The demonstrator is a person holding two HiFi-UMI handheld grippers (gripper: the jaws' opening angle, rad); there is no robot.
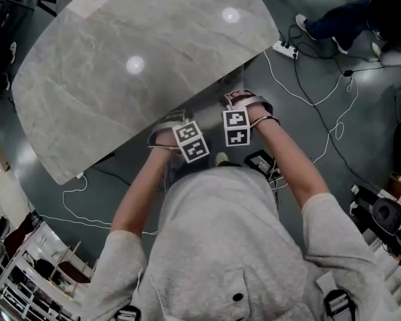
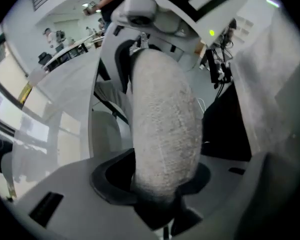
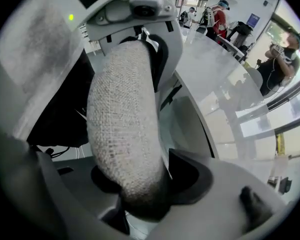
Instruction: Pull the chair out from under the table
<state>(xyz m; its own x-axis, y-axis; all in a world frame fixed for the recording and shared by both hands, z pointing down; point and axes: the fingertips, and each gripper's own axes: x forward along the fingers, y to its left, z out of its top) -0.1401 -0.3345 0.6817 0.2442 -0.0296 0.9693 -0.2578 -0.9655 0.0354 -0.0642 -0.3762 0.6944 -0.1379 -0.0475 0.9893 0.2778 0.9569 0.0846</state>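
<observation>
Two grippers aimed down side by side: left gripper (image 1: 166,134) and right gripper (image 1: 244,104) both have jaws spread wide, straddling the grey fabric chair backrest (image 2: 165,134), not squeezing it. Chair's tucked against the edge of the marble table (image 1: 120,92), person (image 1: 220,246) right behind.

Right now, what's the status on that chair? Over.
Left gripper and right gripper open, straddling the chair back. Chair tucked at the table, not yet pulled. Cables on floor nearby.
</observation>
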